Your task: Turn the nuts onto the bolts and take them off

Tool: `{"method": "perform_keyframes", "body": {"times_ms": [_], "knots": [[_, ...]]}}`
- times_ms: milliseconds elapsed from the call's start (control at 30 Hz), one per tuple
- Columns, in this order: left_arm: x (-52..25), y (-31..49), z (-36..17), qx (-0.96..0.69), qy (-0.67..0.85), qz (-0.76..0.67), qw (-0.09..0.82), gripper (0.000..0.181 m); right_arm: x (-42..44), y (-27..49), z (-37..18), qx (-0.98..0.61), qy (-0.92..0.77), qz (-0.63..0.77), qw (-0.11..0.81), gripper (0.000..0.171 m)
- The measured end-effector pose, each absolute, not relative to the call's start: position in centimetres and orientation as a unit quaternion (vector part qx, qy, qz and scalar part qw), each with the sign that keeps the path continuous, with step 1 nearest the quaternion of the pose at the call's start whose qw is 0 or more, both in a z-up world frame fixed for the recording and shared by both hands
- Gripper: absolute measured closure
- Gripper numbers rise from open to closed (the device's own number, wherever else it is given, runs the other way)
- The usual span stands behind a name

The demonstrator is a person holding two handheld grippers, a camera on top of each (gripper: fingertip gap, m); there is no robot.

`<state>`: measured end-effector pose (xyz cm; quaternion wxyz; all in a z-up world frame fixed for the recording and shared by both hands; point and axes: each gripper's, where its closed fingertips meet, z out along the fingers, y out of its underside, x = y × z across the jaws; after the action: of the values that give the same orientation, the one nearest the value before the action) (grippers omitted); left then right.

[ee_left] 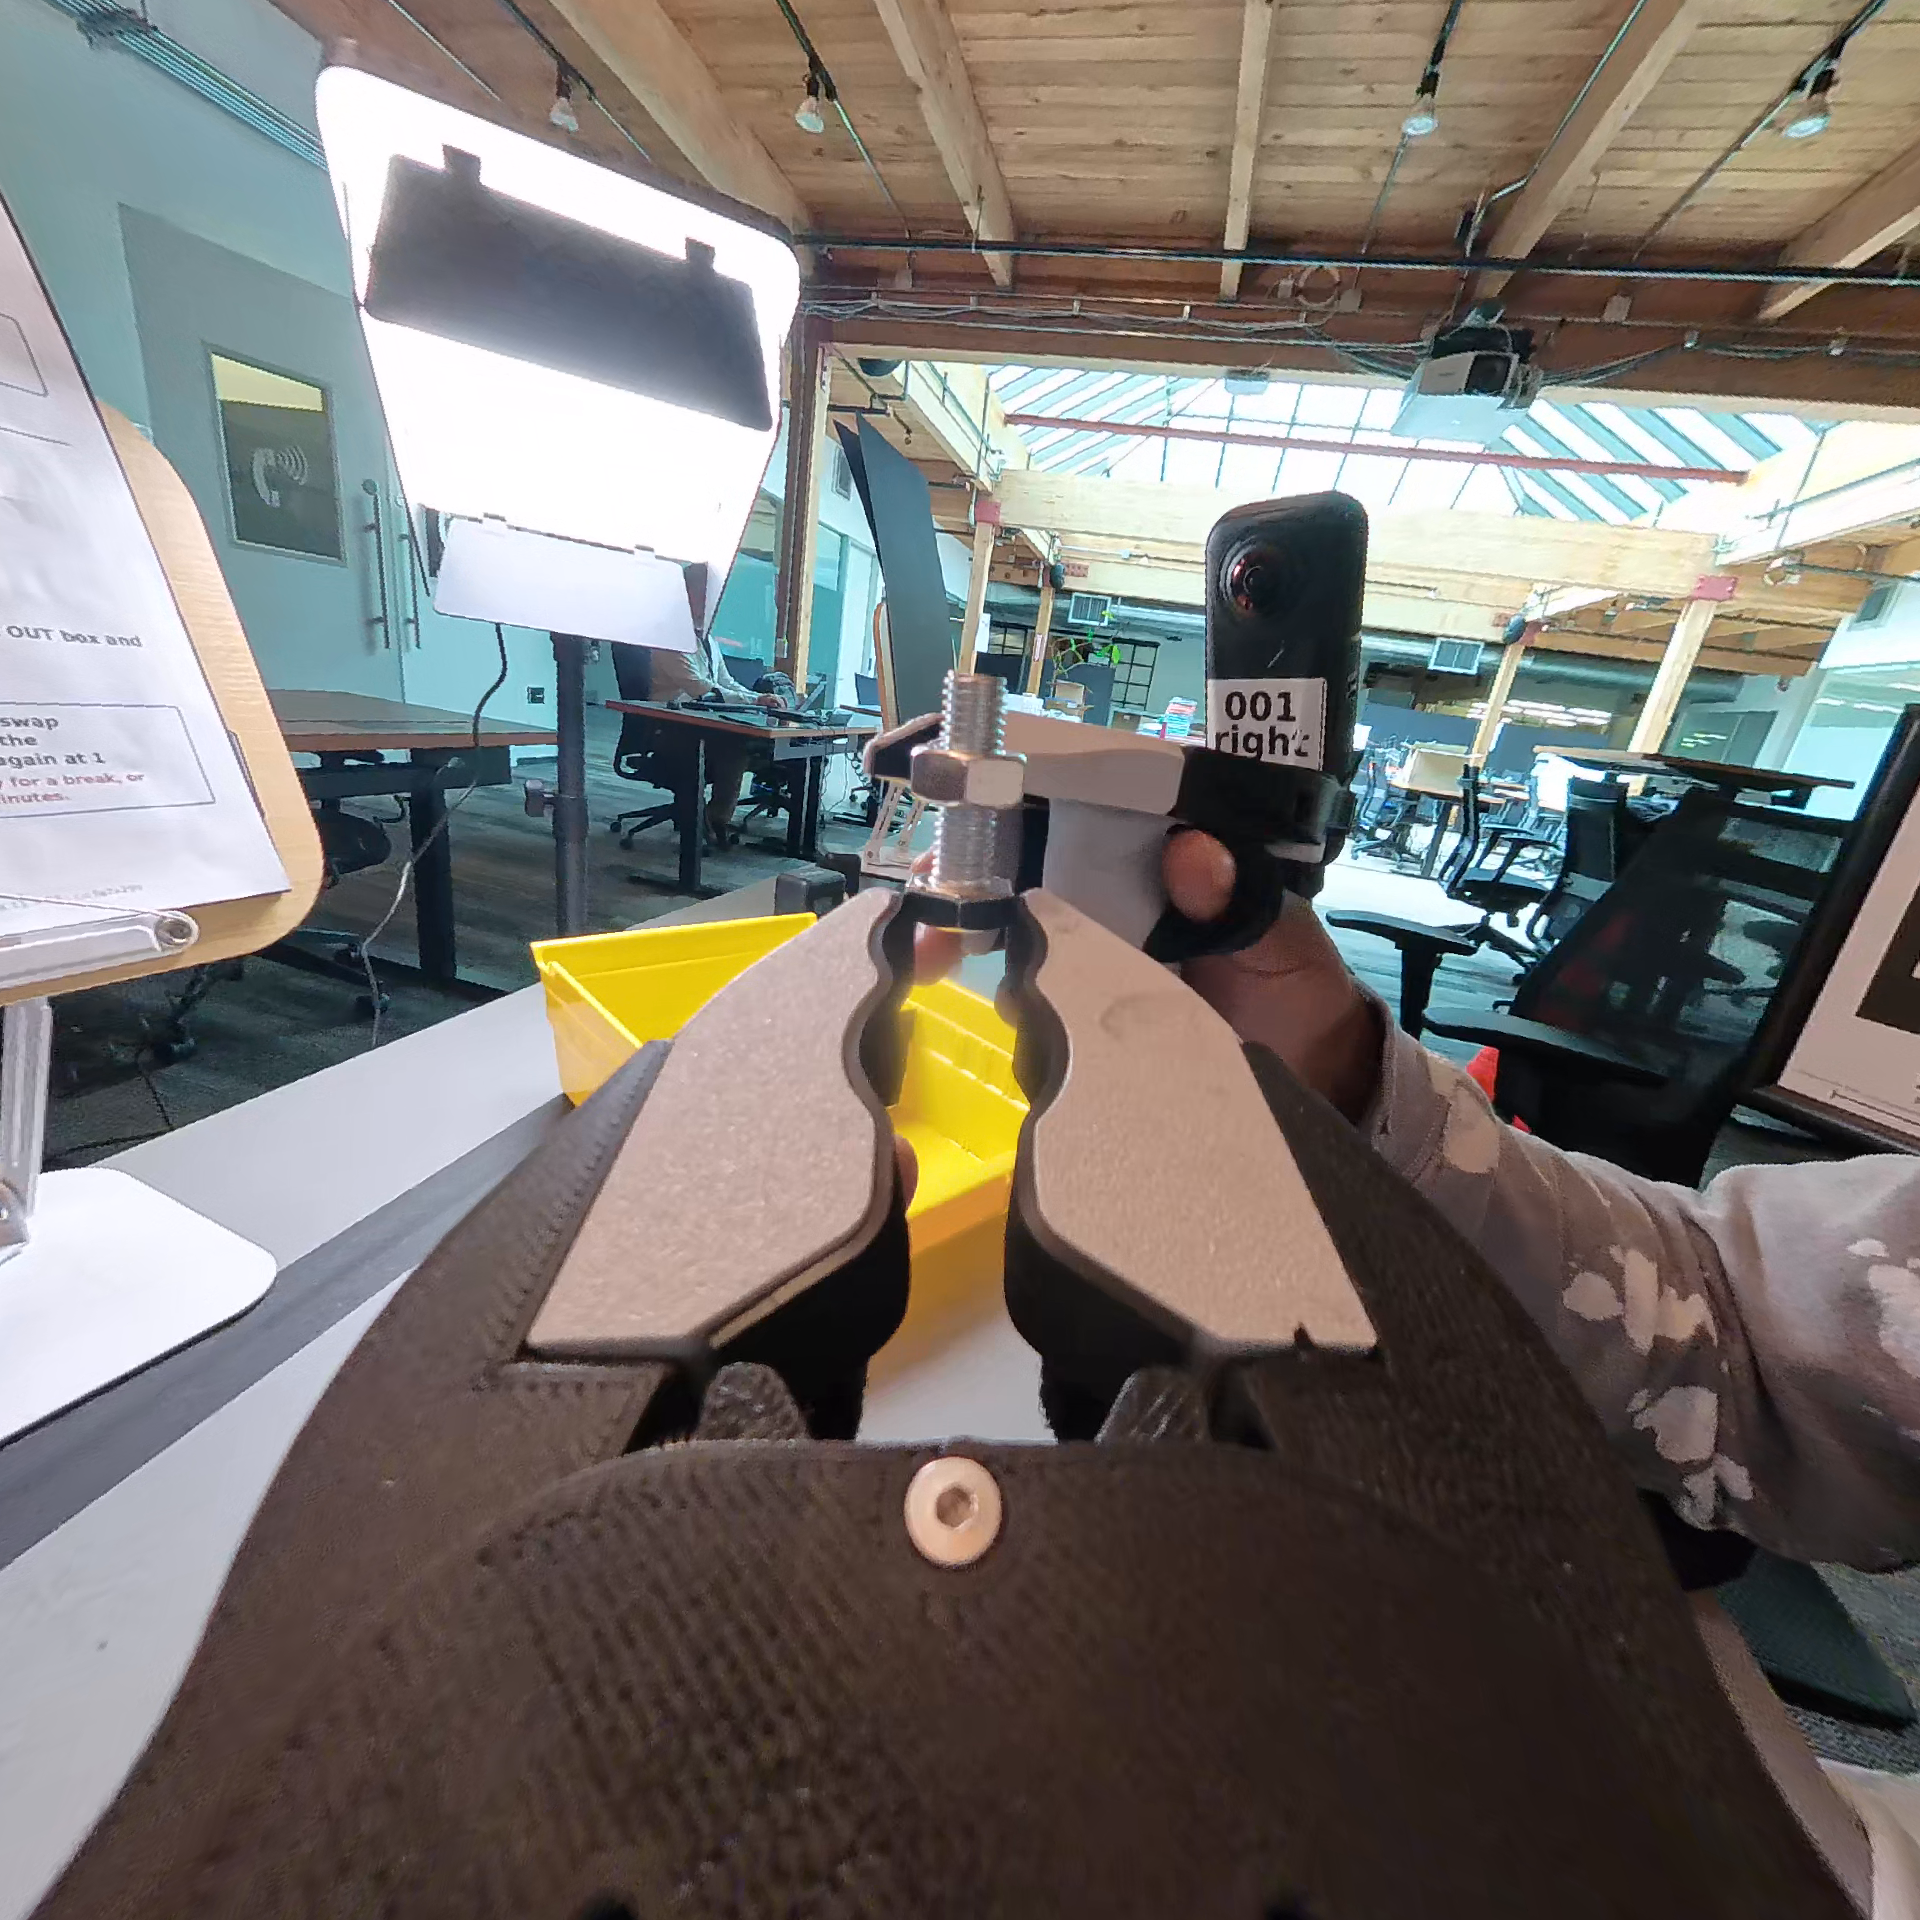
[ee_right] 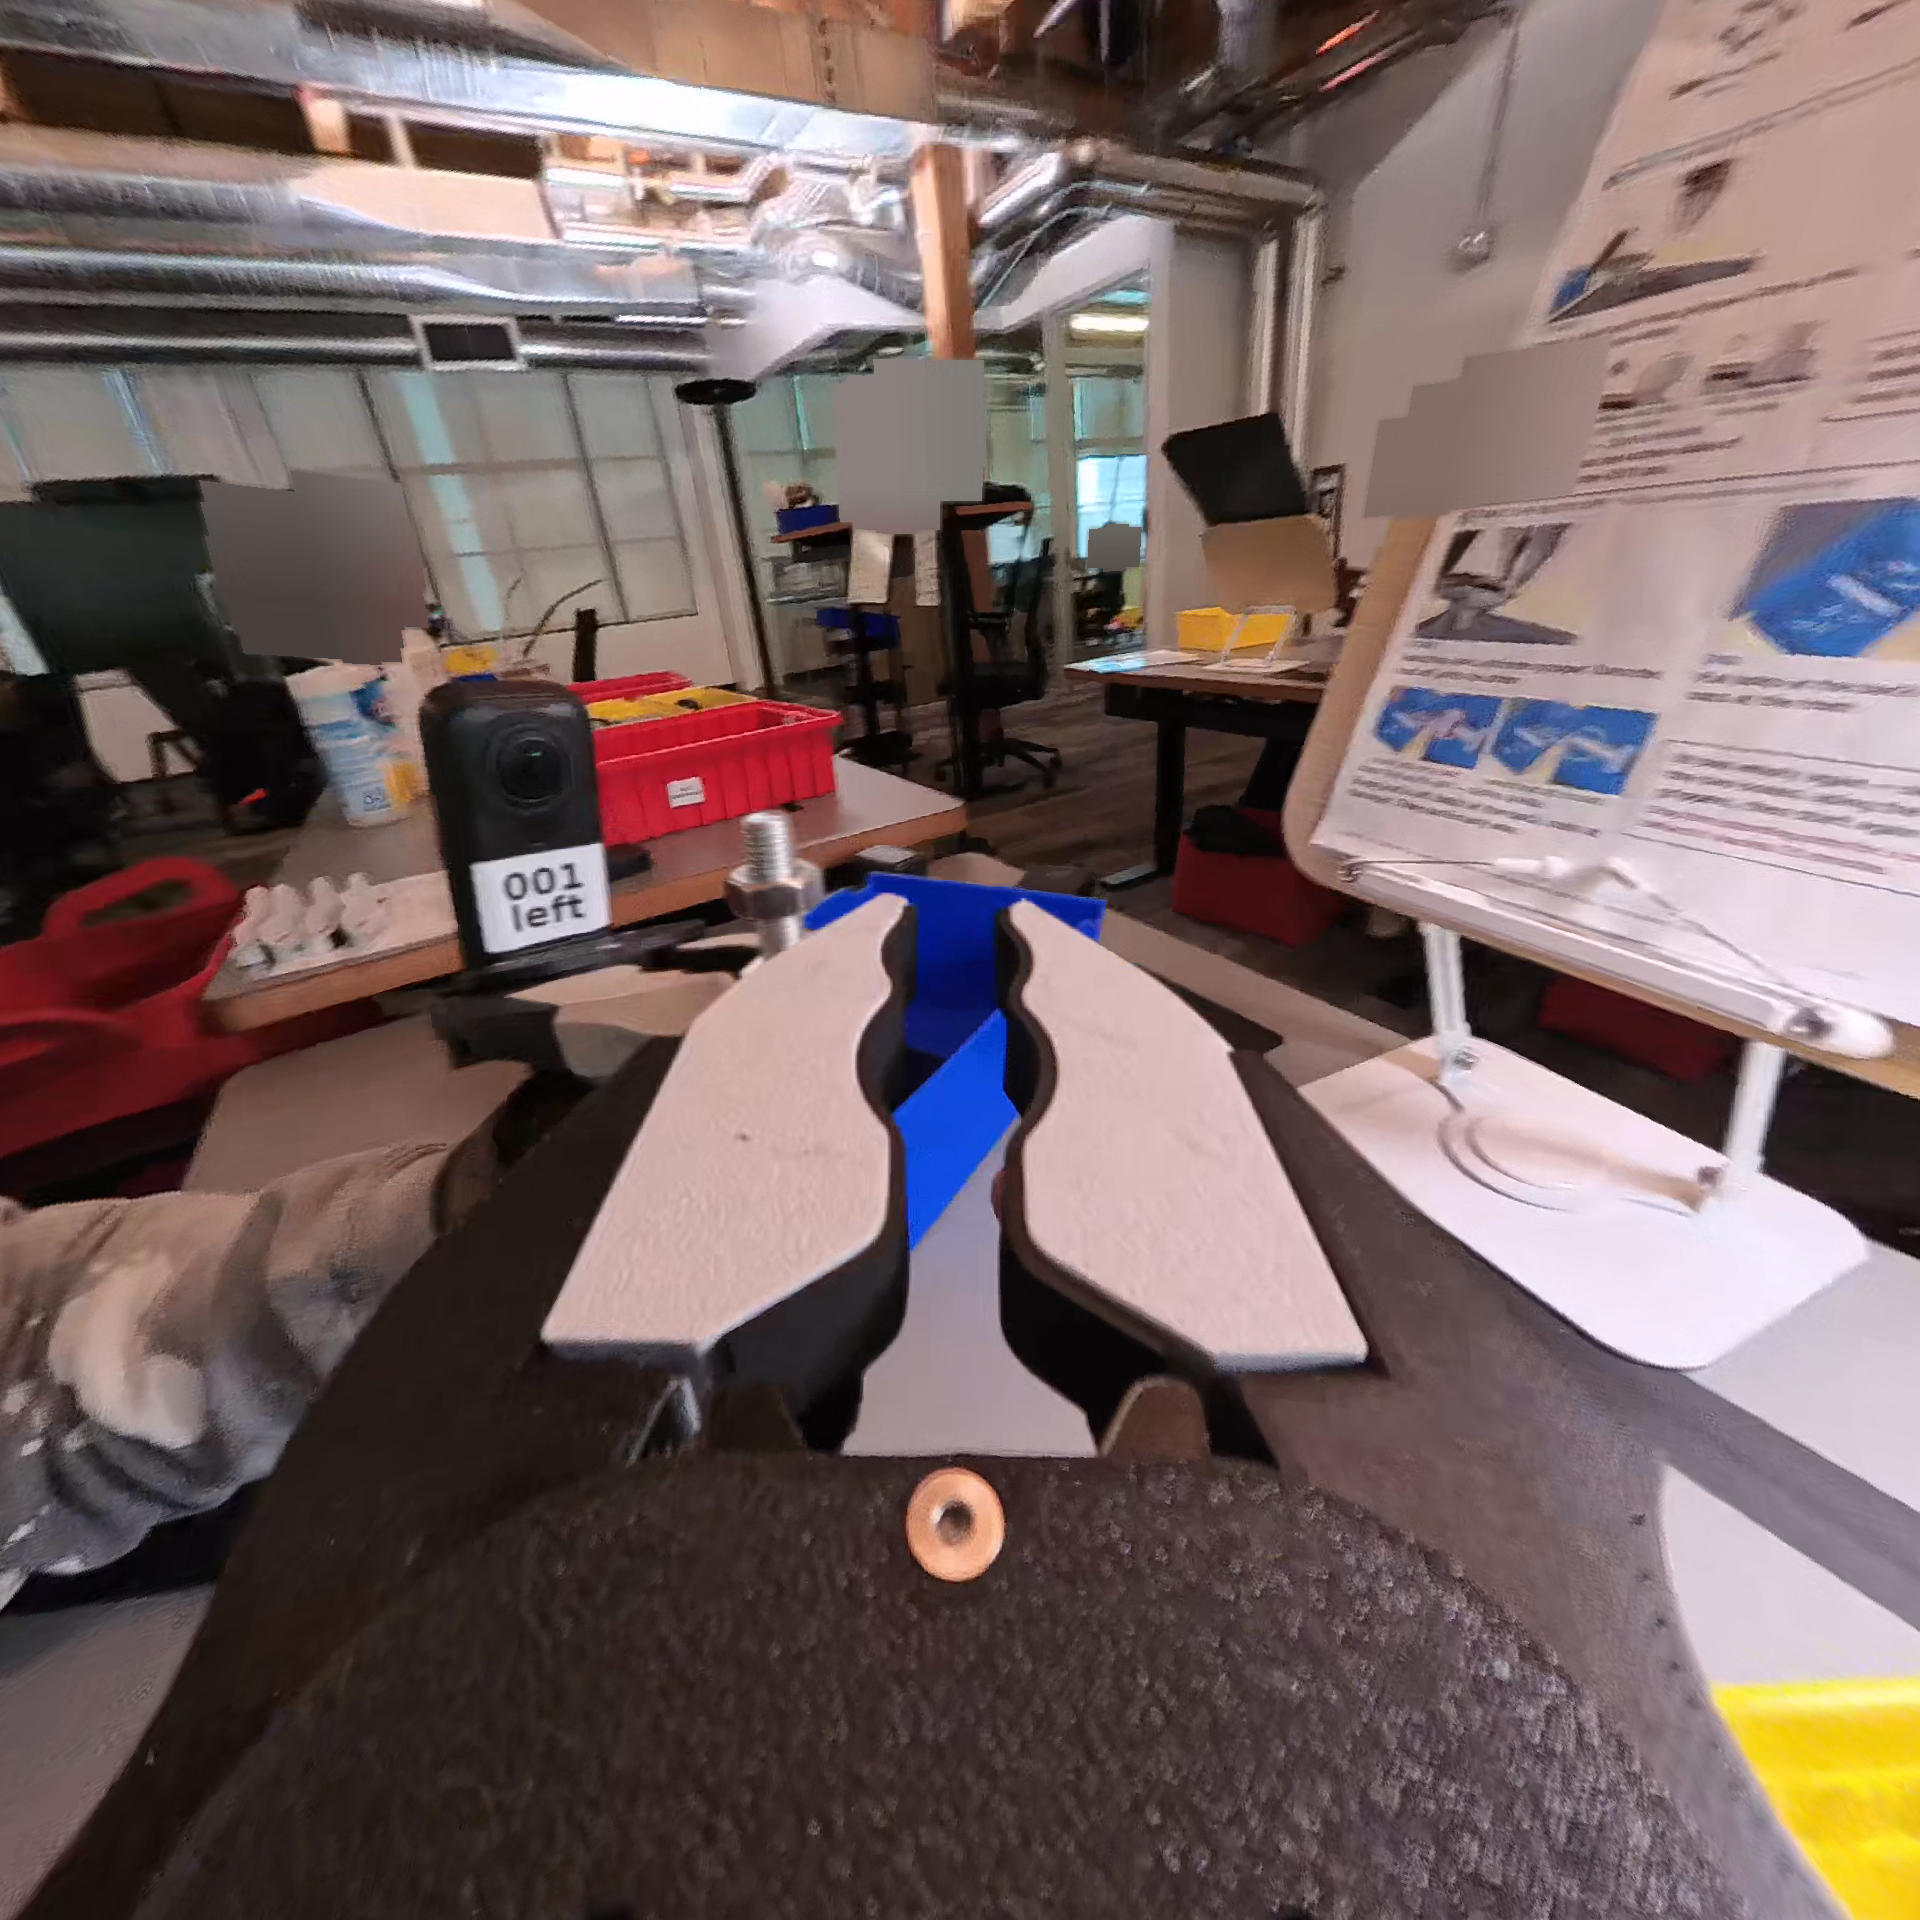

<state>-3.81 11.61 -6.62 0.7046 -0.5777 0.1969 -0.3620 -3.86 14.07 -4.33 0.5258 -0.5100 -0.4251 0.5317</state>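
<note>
My left gripper [ee_left: 956, 920] is shut on the head of a steel bolt [ee_left: 971, 842] and holds it upright above the table. A hex nut [ee_left: 966, 779] sits partway down the bolt's thread. My right gripper [ee_left: 1049, 774] reaches in from the right at nut height, held by a hand. In the right wrist view the right gripper [ee_right: 956, 920] is open with nothing between its fingers. The bolt and nut [ee_right: 774, 888] stand just left of its left fingertip [ee_right: 873, 935]. That view is blurred.
A yellow bin [ee_left: 665, 966] lies on the grey table [ee_left: 312, 1164] under the bolt. A blue bin [ee_right: 961, 971] lies beyond the right gripper. A clipboard stand with paper [ee_left: 114, 727] stands at the left, and also shows in the right wrist view [ee_right: 1621, 790]. Office desks and chairs fill the background. Both grippers' tips are close together, under 4 cm apart.
</note>
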Motion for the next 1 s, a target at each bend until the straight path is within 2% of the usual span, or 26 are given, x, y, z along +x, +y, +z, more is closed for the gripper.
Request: {"method": "perform_keyframes", "body": {"times_ms": [33,133,233,300,333,367,400,600,733,767,833,1000], "knots": [[-3.9,11.6,-6.5,-0.578,0.197,-0.357,0.707,0.163,-3.5,14.4,-4.2,-0.508,-0.423,0.530,0.531,0.157],[-3.8,11.6,-6.6,-0.580,0.199,-0.355,0.706,0.163,-3.7,13.0,-3.9,-0.490,-0.443,0.547,0.515,0.140],[-3.4,11.8,-7.0,-0.583,0.201,-0.354,0.703,0.163,-4.6,11.6,-4.2,-0.481,-0.467,0.537,0.512,0.133],[-3.4,11.7,-6.9,-0.584,0.200,-0.353,0.703,0.163,-4.7,12.1,-4.4,-0.485,-0.463,0.530,0.520,0.134],[-3.6,11.7,-6.8,-0.580,0.200,-0.357,0.705,0.163,-4.5,12.6,-4.4,-0.491,-0.454,0.536,0.516,0.141],[-3.7,11.6,-6.7,-0.578,0.199,-0.361,0.705,0.163,-4.0,13.8,-4.4,-0.508,-0.430,0.532,0.523,0.156],[-3.8,11.6,-6.6,-0.578,0.198,-0.357,0.706,0.163,-3.6,14.6,-4.3,-0.509,-0.419,0.529,0.534,0.157],[-3.5,11.9,-7.1,-0.585,0.199,-0.353,0.702,0.163,-4.5,11.8,-4.1,-0.480,-0.465,0.539,0.513,0.131],[-3.5,11.9,-7.1,-0.586,0.197,-0.352,0.702,0.163,-4.6,12.4,-4.6,-0.487,-0.461,0.540,0.509,0.134],[-3.7,11.8,-6.9,-0.580,0.196,-0.359,0.704,0.163,-4.3,13.1,-4.6,-0.500,-0.446,0.540,0.510,0.149],[-3.9,11.8,-6.8,-0.582,0.195,-0.355,0.705,0.163,-3.7,14.4,-4.2,-0.504,-0.425,0.527,0.537,0.156],[-3.5,11.9,-7.1,-0.585,0.199,-0.353,0.703,0.163,-4.5,12.1,-4.3,-0.484,-0.457,0.546,0.509,0.134]]}}
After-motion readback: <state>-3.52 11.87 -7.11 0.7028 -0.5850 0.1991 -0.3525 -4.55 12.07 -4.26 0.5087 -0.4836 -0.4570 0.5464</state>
